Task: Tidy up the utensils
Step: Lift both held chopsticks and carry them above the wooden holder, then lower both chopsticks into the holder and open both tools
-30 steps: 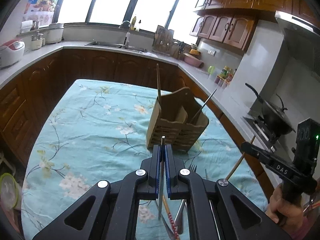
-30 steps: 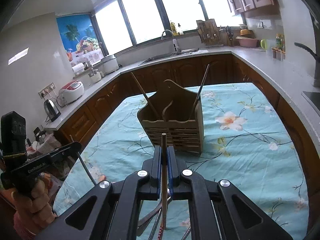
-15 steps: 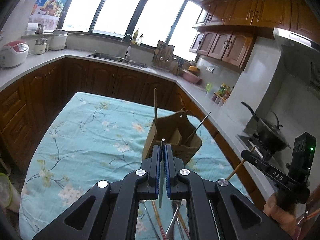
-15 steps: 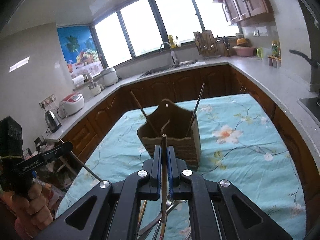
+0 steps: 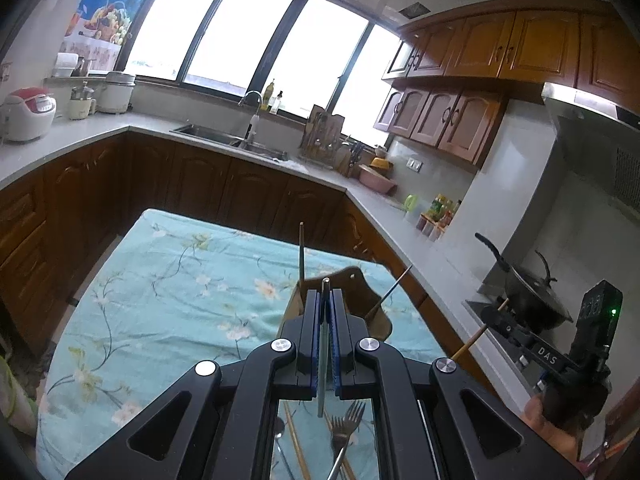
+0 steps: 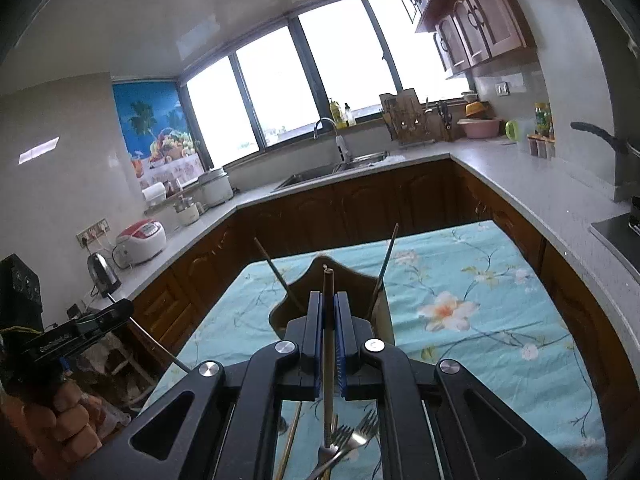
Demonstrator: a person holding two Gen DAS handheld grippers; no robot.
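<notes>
My left gripper (image 5: 325, 300) is shut on a thin metal chopstick (image 5: 323, 344), held above the table. My right gripper (image 6: 328, 304) is shut on a wooden chopstick (image 6: 329, 344), also raised. The wooden utensil holder (image 5: 360, 292) stands on the floral tablecloth just beyond both grippers, largely hidden by the jaws; it also shows in the right wrist view (image 6: 320, 280). Two chopsticks (image 6: 276, 276) lean in it. Forks (image 5: 344, 424) and more chopsticks lie on the cloth below the grippers. The right gripper appears in the left wrist view (image 5: 496, 312) at the right.
The table with a turquoise flowered cloth (image 5: 168, 288) sits amid wooden counters. A wok (image 5: 528, 292) stands on the stove at the right. A sink (image 5: 232, 136), rice cookers (image 5: 28, 112) and a kettle (image 6: 102, 274) sit on the counters.
Both grippers have risen and tilted upward with their chopsticks; the holder has dropped lower in each view and is now mostly behind the jaws.
</notes>
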